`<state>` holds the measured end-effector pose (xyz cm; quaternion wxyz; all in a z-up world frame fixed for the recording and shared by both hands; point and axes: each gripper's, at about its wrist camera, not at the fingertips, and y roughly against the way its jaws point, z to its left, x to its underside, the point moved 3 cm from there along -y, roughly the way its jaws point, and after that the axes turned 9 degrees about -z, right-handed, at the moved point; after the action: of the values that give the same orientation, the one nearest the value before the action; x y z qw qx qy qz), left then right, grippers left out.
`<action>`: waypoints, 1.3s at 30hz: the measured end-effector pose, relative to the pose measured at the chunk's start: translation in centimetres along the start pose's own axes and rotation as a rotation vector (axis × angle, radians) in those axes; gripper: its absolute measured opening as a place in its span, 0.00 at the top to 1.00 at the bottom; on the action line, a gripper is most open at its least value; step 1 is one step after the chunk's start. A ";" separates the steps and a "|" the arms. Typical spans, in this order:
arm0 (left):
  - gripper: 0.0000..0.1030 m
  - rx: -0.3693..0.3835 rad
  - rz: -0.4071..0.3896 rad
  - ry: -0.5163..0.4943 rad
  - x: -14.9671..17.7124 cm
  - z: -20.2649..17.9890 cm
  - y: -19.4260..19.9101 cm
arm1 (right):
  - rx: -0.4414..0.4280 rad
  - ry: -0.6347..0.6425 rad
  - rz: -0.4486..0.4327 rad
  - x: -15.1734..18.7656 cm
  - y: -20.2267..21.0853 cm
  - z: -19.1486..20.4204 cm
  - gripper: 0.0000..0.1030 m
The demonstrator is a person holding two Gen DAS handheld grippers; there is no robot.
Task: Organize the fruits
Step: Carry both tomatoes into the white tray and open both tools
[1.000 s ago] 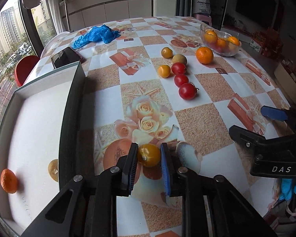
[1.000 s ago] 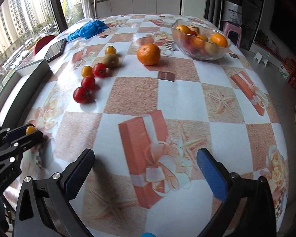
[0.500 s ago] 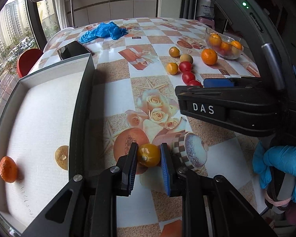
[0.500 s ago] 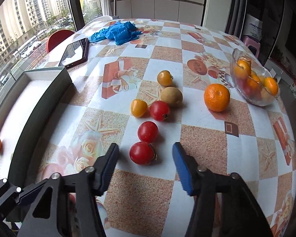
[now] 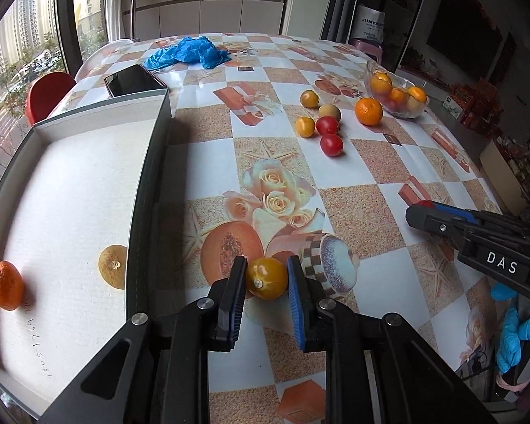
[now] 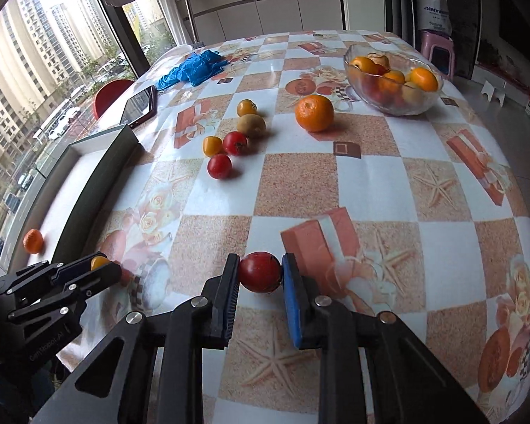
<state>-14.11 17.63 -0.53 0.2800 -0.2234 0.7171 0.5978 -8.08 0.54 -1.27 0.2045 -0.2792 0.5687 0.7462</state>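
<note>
My left gripper [image 5: 266, 277] is shut on a yellow tomato [image 5: 266, 278] and holds it just above the table, right of the white box [image 5: 148, 162]. The box holds a small orange [image 5: 5, 284] and a yellowish fruit [image 5: 113, 271]. My right gripper [image 6: 259, 272] is shut on a red tomato [image 6: 259, 272] above the tablecloth. It shows at the right of the left wrist view [image 5: 431, 212]. Loose fruits stay mid-table: two red tomatoes [image 6: 219, 166], yellow tomatoes [image 6: 212, 145], a kiwi [image 6: 251, 125] and a big orange [image 6: 314, 112].
A glass bowl [image 6: 394, 104] with oranges stands at the far right. A phone [image 6: 139, 106] and crumpled blue gloves [image 6: 190, 69] lie at the far left. A red chair [image 5: 47, 95] stands beyond the table edge.
My right gripper closed on the nearest red tomato and pulled back with it toward the front of the table. My left gripper still holds the yellow tomato, shifted slightly.
</note>
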 end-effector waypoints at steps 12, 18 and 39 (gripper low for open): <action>0.76 0.014 -0.080 -0.006 -0.7 0.0 4.4 | -0.021 0.011 -0.027 0.3 2.4 1.9 0.75; 0.76 -0.001 -0.127 0.025 -0.8 2.1 6.5 | -0.040 0.050 -0.037 -0.1 3.1 4.4 0.75; 0.76 -0.111 -0.180 0.145 0.1 11.7 8.9 | -0.158 0.234 -0.034 -1.6 2.2 16.7 0.75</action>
<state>-18.40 30.78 4.39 0.2672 -0.3445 0.6784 0.5913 -11.30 16.01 4.73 0.1269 -0.3892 0.5232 0.7475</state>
